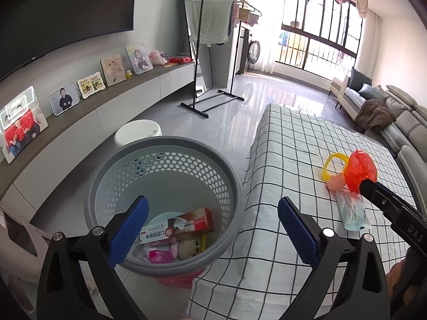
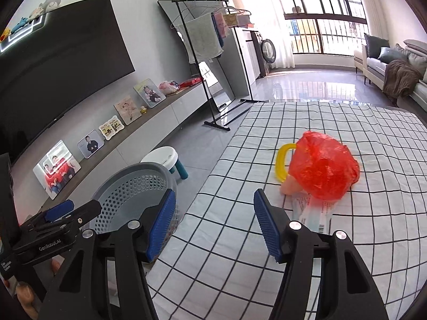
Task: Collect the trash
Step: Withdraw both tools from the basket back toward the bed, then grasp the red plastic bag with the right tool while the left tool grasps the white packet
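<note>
red bag (image 2: 324,169) lies just beyond open right gripper (image 2: 213,224).

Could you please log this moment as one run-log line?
left gripper: open over basket | right gripper: open, nearing red bag | basket: toothpaste box inside | checked cloth: yellow ring, packet

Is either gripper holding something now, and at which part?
Nothing is held. The left gripper is open above the basket; the right gripper is open, short of the red bag.
</note>
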Demonstrator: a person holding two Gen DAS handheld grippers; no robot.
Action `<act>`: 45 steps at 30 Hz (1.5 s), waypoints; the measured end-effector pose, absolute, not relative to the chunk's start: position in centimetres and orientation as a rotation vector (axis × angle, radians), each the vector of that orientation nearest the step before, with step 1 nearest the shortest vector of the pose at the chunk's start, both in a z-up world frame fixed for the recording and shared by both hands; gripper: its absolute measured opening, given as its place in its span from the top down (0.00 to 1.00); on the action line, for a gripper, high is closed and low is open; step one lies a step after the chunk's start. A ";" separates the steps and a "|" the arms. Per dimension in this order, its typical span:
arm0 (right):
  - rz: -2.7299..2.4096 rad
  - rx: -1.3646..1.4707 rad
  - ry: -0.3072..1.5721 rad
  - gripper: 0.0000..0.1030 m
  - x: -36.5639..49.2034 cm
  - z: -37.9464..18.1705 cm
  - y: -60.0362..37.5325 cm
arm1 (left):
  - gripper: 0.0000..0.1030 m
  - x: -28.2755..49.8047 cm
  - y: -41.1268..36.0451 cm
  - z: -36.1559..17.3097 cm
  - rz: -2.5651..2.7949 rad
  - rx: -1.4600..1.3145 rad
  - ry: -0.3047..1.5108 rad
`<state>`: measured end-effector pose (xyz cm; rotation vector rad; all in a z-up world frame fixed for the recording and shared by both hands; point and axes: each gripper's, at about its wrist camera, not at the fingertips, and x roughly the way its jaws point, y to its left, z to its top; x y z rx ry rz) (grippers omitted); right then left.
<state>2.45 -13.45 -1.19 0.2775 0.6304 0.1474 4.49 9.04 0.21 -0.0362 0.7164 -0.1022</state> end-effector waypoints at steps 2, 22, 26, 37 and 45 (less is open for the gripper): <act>0.131 0.289 0.629 0.43 2.2 -1.3 -14.5 | 0.07 4.3 7.9 0.1 -0.120 -0.028 0.719; 0.030 0.326 0.648 0.42 1.6 -2.5 -21.6 | 0.07 4.3 -0.5 -1.3 -0.238 0.028 0.750; 0.020 0.326 0.659 0.42 1.6 -2.9 -22.5 | 0.07 4.7 -1.3 -2.0 -0.244 0.034 0.771; 0.011 0.287 0.696 0.42 2.7 -3.9 -23.2 | 0.07 5.5 -3.3 -2.8 -0.261 0.055 0.778; 0.004 0.262 0.700 0.36 4.8 -4.3 -23.4 | 0.07 6.5 -4.2 -4.1 -0.271 0.067 0.796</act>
